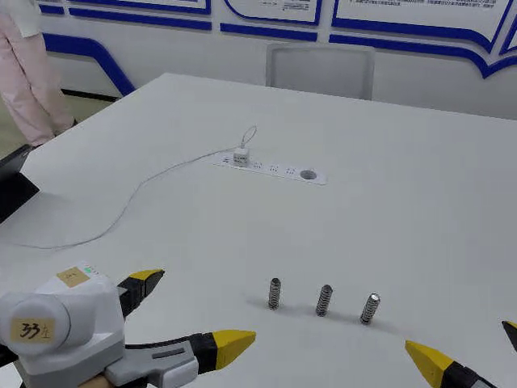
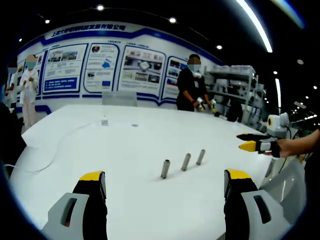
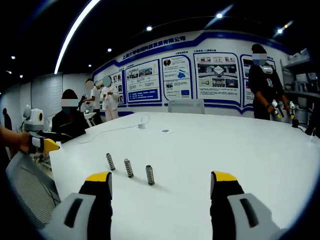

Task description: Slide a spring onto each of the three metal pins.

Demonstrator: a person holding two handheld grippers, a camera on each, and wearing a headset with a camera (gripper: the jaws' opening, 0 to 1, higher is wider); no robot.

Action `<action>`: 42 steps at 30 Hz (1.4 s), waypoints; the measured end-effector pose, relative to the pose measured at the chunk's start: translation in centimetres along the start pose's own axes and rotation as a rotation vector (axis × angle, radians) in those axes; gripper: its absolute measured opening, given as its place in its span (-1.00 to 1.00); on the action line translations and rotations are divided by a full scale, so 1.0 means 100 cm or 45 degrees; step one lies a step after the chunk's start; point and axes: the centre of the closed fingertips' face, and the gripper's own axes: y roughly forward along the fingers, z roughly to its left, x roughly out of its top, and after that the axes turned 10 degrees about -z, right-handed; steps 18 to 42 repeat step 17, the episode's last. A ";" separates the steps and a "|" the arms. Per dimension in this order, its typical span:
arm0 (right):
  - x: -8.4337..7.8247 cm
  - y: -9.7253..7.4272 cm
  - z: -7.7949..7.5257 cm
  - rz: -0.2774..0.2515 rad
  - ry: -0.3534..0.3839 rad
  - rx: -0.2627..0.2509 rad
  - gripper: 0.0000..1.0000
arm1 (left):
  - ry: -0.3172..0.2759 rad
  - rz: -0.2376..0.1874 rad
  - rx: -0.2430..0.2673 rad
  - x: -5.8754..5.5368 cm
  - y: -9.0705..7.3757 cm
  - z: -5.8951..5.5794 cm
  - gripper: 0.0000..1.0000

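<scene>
Three short metal pins stand upright in a row on the white table, each with a spring coiled around it: the left pin [image 1: 275,293], the middle pin [image 1: 324,300] and the right pin [image 1: 370,308]. The same row appears in the left gripper view [image 2: 185,162] and in the right gripper view [image 3: 129,168]. My left gripper [image 1: 190,311] hovers open at the lower left, well short of the pins, with nothing between its yellow-tipped fingers. My right gripper [image 1: 468,347] is open at the lower right, likewise holding nothing.
A white power strip [image 1: 271,169] with a plugged-in charger and a trailing cable [image 1: 129,202] lies mid-table. A grey chair [image 1: 321,69] stands at the far edge. A person in pink [image 1: 28,73] stands at the far left; other people [image 2: 192,82] stand around the room.
</scene>
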 end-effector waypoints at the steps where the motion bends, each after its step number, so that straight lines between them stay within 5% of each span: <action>1: 0.004 -0.002 0.000 -0.041 0.006 -0.006 0.65 | 0.006 -0.005 -0.005 0.001 0.001 -0.001 1.00; 7: 0.014 -0.006 0.004 -0.148 0.033 -0.009 0.72 | 0.017 0.010 -0.015 -0.001 0.002 -0.003 1.00; 42: 0.012 -0.005 0.003 -0.143 0.047 -0.027 0.73 | 0.012 0.010 -0.010 -0.001 0.002 -0.002 1.00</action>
